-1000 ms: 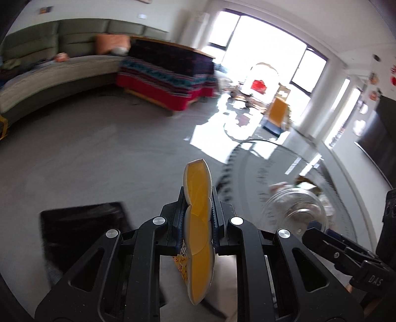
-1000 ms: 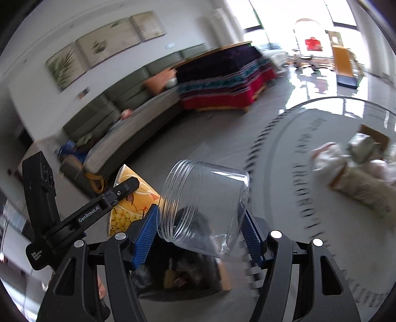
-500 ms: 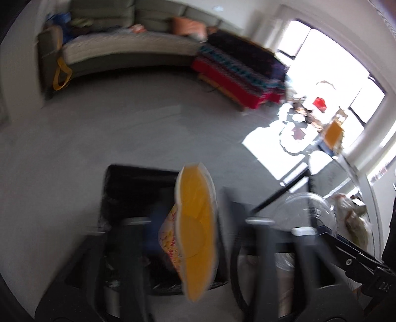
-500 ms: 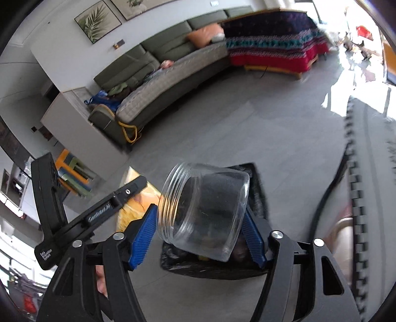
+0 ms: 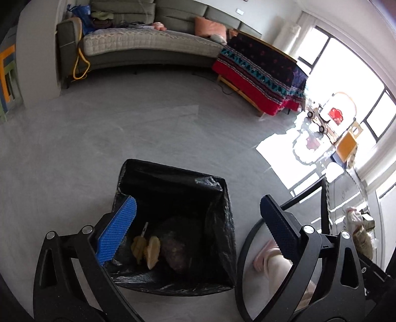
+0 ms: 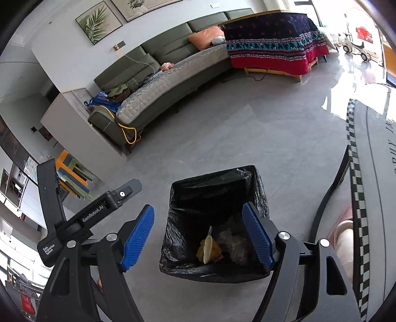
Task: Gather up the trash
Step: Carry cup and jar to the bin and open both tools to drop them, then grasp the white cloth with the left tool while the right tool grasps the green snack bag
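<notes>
I am looking down on a pale grey tiled floor in a bright living room, with daylight glaring off it near the windows. On that floor a square bin lined with a black bag is standing open just below both grippers. The liner is folding over the rim, crinkled and glossy. At the bottom a yellow snack packet is lying crumpled, with a clear plastic jar resting just beside it against darker bagged waste; in the left wrist view the same packet is showing pale yellow against the black.

I am holding the left gripper over the bin with its jaws spread as wide as they go; they have just been opening and nothing is sitting between the blue pads. The right gripper is also hanging above the bin, its jaws well apart and bare, having just been opening too.

Working outward, the edge of a round table with a black-and-white checked border is curving along the right side, and a person's foot in a pink slipper is showing beneath it. Farther back a long grey-green sofa is running along the wall, an orange cushion on it, with a piece of furniture draped in a dark patterned cloth with a red hem next to it. Framed leaf prints are hanging above.
</notes>
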A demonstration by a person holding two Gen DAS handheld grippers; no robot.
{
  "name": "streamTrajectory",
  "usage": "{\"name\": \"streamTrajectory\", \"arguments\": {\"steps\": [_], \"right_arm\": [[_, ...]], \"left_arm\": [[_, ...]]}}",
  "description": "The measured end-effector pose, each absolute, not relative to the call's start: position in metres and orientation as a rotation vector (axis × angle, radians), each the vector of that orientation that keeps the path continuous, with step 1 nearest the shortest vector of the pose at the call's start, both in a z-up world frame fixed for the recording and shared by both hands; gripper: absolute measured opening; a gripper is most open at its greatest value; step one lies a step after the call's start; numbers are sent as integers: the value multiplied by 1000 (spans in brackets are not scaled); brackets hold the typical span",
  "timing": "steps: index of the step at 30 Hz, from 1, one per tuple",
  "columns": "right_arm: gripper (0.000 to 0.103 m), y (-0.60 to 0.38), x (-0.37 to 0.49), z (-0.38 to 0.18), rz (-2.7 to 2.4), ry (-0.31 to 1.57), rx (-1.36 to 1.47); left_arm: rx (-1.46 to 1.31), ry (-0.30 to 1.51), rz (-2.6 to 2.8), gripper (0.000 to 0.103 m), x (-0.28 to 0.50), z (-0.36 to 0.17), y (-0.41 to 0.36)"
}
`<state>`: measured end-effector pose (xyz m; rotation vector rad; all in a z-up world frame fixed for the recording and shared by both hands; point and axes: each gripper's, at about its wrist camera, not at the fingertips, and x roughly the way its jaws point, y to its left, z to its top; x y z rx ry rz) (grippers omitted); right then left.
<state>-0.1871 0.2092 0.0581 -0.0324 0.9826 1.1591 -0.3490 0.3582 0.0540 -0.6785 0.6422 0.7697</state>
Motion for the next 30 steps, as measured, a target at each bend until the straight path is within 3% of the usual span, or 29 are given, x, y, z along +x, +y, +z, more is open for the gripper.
{"name": "streamTrajectory", "arguments": {"steps": [14,30], "right_arm": [[75,116,-137,83,995,861,15],[75,-22,-9,93,661,807,111]], "left_arm": [[-528,682,567,97,-263,76,290],[-376,760,314,97,-107,92,191]]}}
